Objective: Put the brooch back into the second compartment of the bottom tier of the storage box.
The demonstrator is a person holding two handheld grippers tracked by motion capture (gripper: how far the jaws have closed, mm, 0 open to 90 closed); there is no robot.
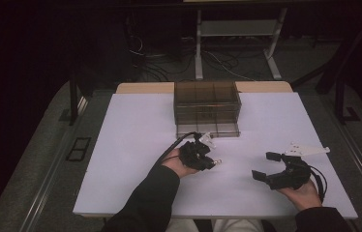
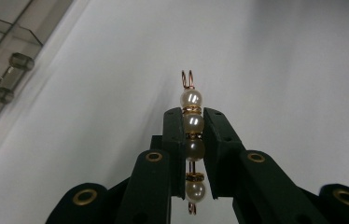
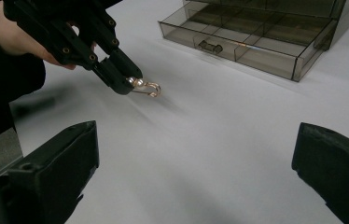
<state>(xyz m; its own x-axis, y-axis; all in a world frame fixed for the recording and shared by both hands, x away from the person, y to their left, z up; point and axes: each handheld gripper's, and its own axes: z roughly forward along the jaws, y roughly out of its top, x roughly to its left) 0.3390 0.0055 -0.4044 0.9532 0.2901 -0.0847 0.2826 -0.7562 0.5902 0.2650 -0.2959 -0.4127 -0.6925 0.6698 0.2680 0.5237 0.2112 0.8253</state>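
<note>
Dark floor and cables fill the top of the high view; below them sits my white table (image 1: pixel 135 145), with a smoky clear drawer box (image 1: pixel 207 108) near the middle top of the frame; I hold the left gripper (image 1: pixel 212 163) just below that box, and it is clamped on a little pearl pin (image 2: pixel 191 140); in the left gripper view the pin stands in the middle of the frame, squeezed between the two black pads, with its wire loops poking out past the tips; my right gripper (image 1: pixel 264 166) waits at the lower right of the high view with its jaws wide apart and nothing in them. I think the pin could slip; the pearls are round and smooth, so the pads only hold a small part; if I tilt or bump the hand, it may roll out and drop on the table; a hard squeeze could bend the thin wire; if I bring it to the open drawer (image 3: pixel 252 46) too fast, the loops may catch on a wall.
</note>
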